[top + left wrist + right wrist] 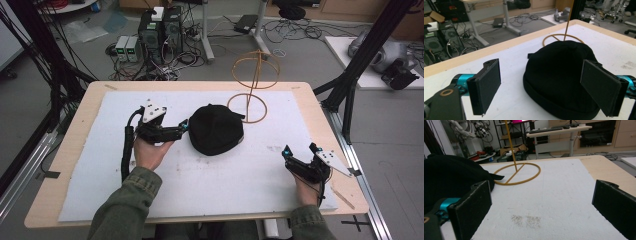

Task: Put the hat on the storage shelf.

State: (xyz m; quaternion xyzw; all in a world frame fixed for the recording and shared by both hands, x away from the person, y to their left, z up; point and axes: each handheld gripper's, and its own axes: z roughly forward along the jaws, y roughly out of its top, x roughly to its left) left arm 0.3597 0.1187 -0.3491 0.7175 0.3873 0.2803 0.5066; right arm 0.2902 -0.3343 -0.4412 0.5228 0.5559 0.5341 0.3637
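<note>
Left hand-held gripper (541, 87) wide, jaws flanking hat (560, 75) near surface (310, 100) middle; we judge approach step. Next: we close on brim, lift toward stand (252, 85). Right hand-held gripper (300, 154) wide, idle near front-right edge.

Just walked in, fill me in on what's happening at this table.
A person at the table holds a hand-held gripper in each hand. The left hand-held gripper is open at the edge of a black beanie lying on the white mat, its jaws spread on either side of the brim but not closed on it. The right hand-held gripper waits open near the mat's right side. A yellow wire hat stand is behind the beanie, bare.
</note>
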